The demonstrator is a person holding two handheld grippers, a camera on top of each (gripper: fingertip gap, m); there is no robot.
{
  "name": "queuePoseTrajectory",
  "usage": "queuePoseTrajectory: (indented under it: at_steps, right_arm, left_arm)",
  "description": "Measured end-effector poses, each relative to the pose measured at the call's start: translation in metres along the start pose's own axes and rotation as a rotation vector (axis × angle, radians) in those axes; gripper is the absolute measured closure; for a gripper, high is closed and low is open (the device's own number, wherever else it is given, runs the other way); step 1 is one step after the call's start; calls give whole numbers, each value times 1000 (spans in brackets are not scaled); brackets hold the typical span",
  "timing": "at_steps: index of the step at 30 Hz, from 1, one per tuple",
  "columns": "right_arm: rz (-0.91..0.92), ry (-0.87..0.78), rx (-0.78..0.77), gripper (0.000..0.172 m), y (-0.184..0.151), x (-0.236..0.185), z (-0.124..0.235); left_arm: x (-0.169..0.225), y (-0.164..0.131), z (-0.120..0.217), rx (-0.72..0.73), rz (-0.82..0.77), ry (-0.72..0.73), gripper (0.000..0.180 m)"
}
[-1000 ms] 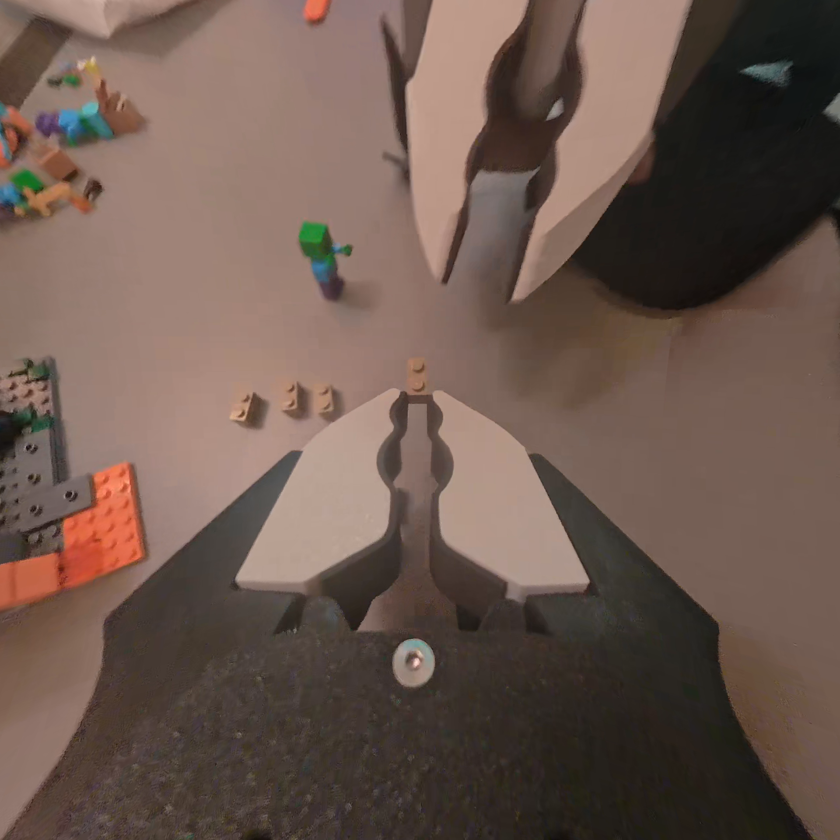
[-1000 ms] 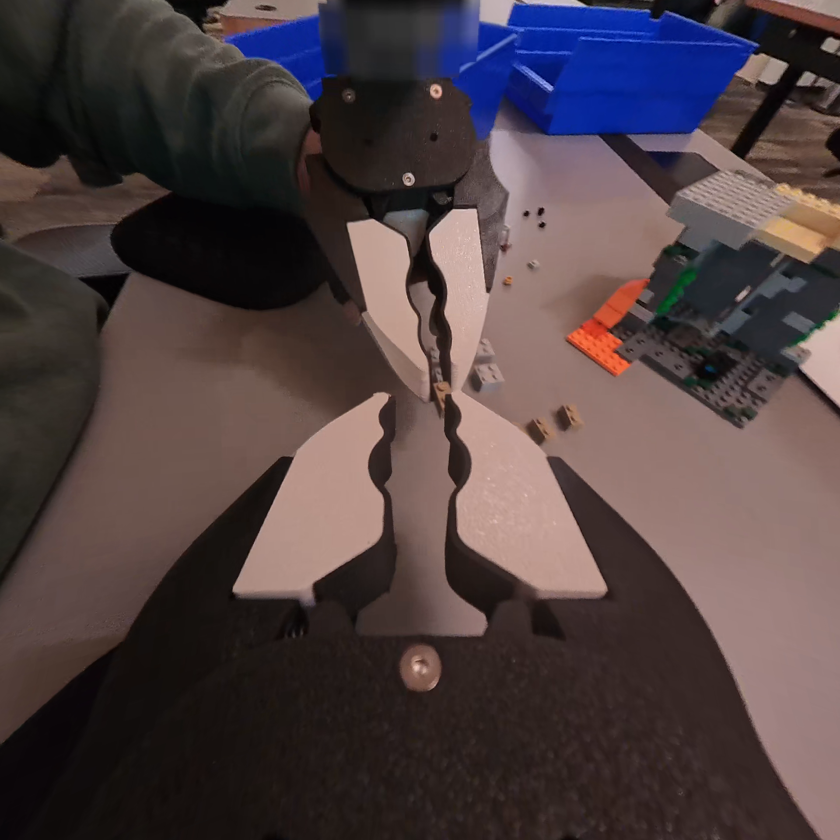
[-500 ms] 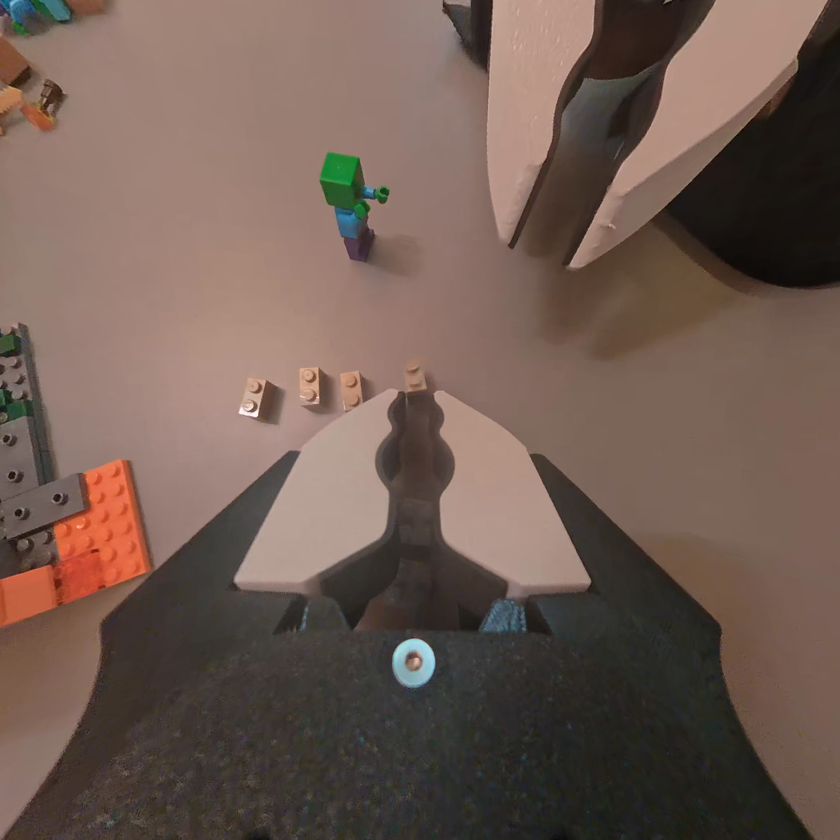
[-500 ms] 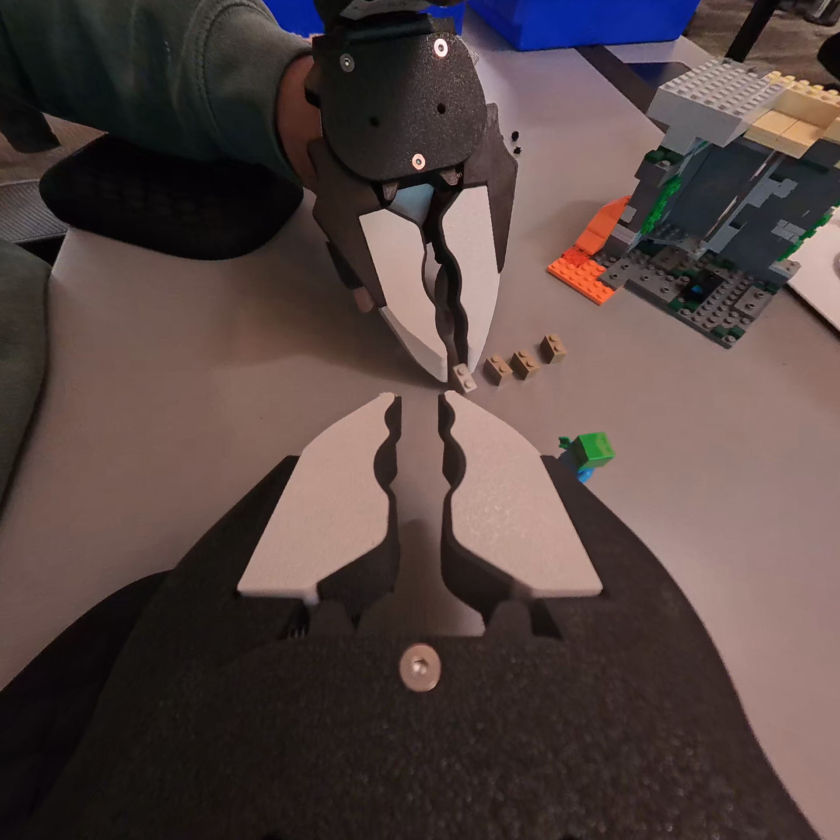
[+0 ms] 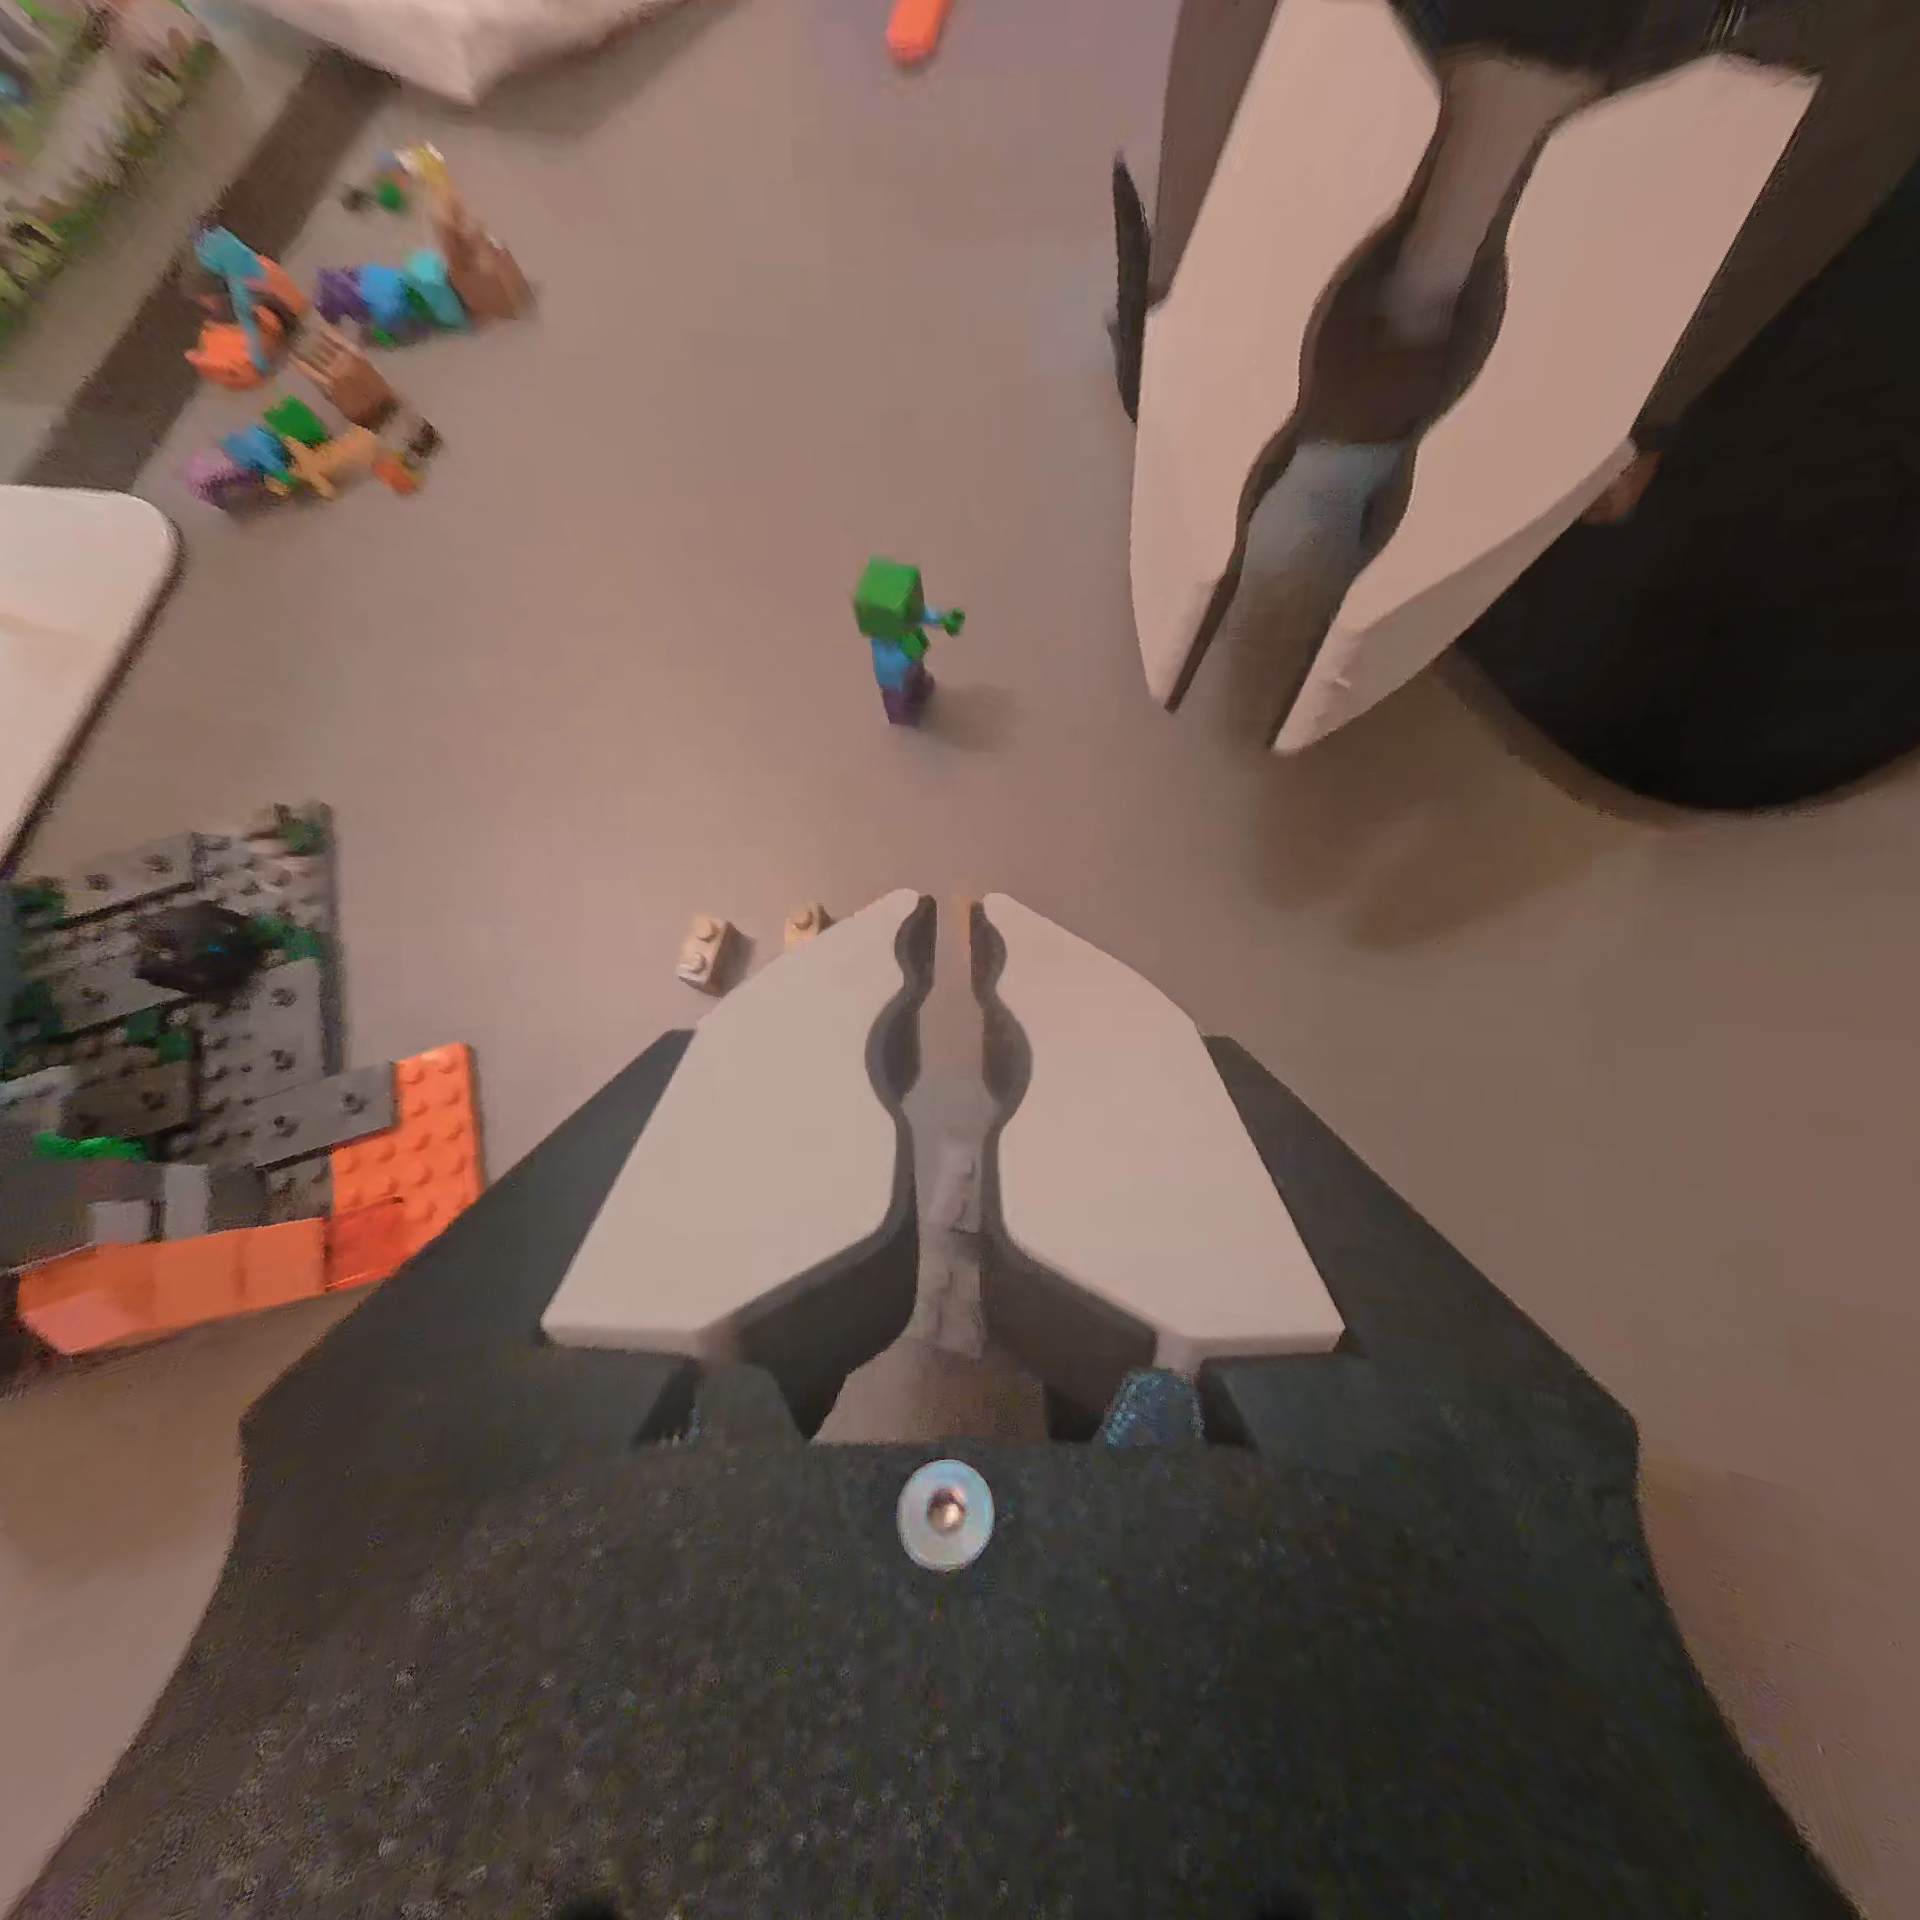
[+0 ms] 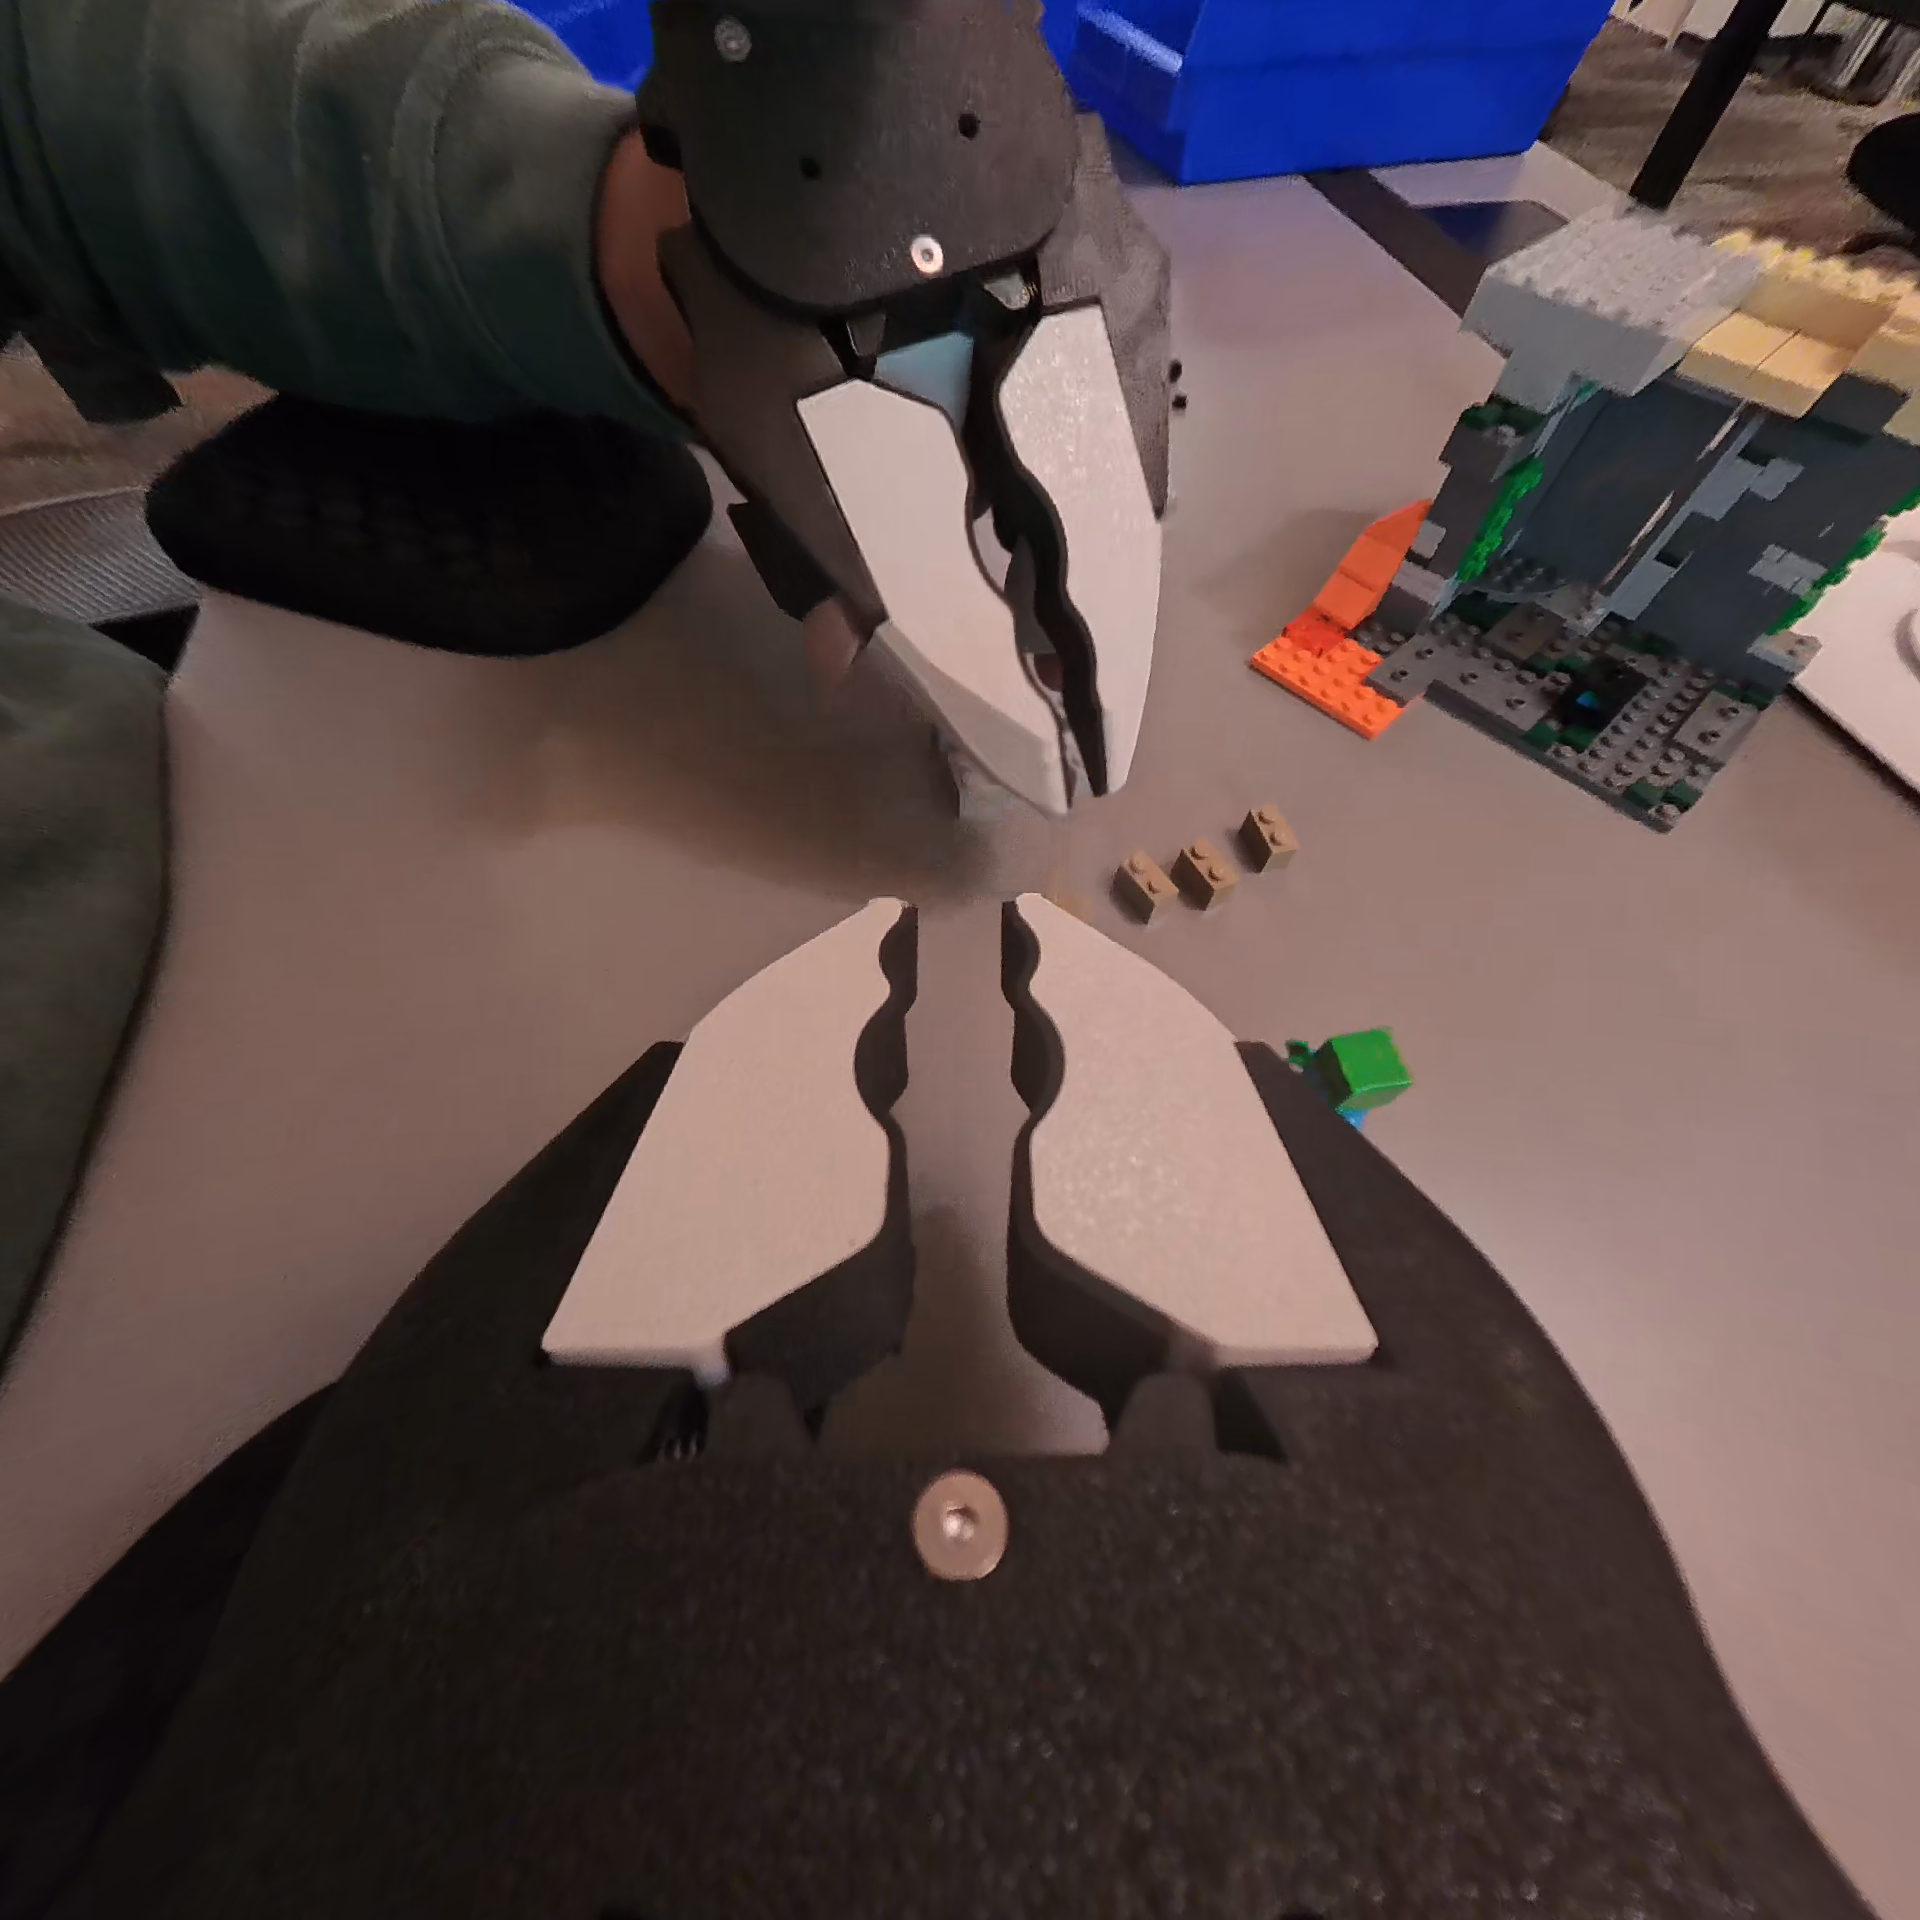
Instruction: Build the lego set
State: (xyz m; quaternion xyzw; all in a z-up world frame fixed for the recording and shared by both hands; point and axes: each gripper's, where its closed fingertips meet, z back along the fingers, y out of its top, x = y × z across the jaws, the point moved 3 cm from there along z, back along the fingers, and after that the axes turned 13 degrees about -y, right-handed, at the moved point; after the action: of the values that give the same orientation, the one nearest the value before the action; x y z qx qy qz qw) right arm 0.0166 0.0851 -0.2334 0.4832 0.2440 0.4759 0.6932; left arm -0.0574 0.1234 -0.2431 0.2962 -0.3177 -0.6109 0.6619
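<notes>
My left gripper point(image 5: 951, 906) hangs just above the grey table point(image 5: 1351, 1143), its jaws a narrow slit apart with nothing pressed between the pads. The right wrist view shows it point(image 6: 1086, 784) lifted and bare at the tips. A blurred tan brick point(image 6: 1070, 902) lies on the table below it, at the end of a row of tan bricks point(image 6: 1203, 873); part of that row shows in the left wrist view point(image 5: 712, 951). My right gripper point(image 6: 961, 914) is open and empty, facing the left one, tips close to the blurred brick. It also shows in the left wrist view point(image 5: 1231, 717).
A green-headed figure point(image 5: 899, 644) stands past the bricks. A grey and orange brick build point(image 6: 1621, 582) stands on the right of the right wrist view. Loose coloured pieces point(image 5: 343, 343) lie far left. Blue bins point(image 6: 1299, 94) and a black pad point(image 6: 436, 530) are behind. A person's sleeve point(image 6: 312, 208) holds the left gripper. The tips of one gripper are about 5 centimeters away from the tips of the other.
The left gripper held a tan brick at its tips; its jaws opened briefly, the brick left the grasp and lies on the table, and the gripper has lifted. The right gripper narrowed slightly.
</notes>
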Motion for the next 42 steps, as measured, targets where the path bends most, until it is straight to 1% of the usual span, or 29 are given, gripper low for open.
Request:
queuePoseTrajectory:
  at_steps: [2,4,8,11,13,16,18,21,24,26,28,32,35,37,40,42]
  right_arm:
    - [-22,-13,43,156,8,1,3]
    - [-61,-49,90,155,17,5,6]
    - [-175,-178,216,155,39,22,15]
    - [-246,-290,286,164,51,35,23]
    - [-278,-376,311,172,57,45,27]
    - [-343,-487,336,172,66,60,31]
    - [-363,-565,364,172,68,71,34]
    - [-338,-700,403,172,57,85,38]
    - [-288,-749,390,172,44,89,40]
    - [-258,-763,382,172,40,92,43]
    - [-280,-749,376,172,39,95,44]
    - [-286,-728,402,172,40,96,46]
    - [-307,-688,381,172,36,93,38]
    - [-306,-657,363,172,34,89,32]
    - [-286,-610,344,172,35,81,25]
    - [-276,-586,338,172,35,77,22]
  left_arm:
    - [0,13,13,93,5,46,180]
    - [-1,26,26,187,-2,114,180]
    - [-2,43,54,370,18,260,180]
    - [-4,47,72,468,39,399,180]
    - [-3,49,80,534,80,438,180]
    - [-8,44,86,577,98,518,180]
    - [-13,35,88,589,107,565,180]
    - [-22,17,87,586,133,605,180]
    - [-30,3,83,568,160,602,180]
    - [-33,1,83,583,184,583,180]
    - [-34,0,84,597,184,565,180]
    - [-37,-4,81,543,156,548,180]
    - [-35,-6,80,496,111,490,178]
    - [-36,-9,85,456,77,490,176]
    - [-37,-14,91,420,83,427,169]
    - [-36,-21,93,389,95,359,167]
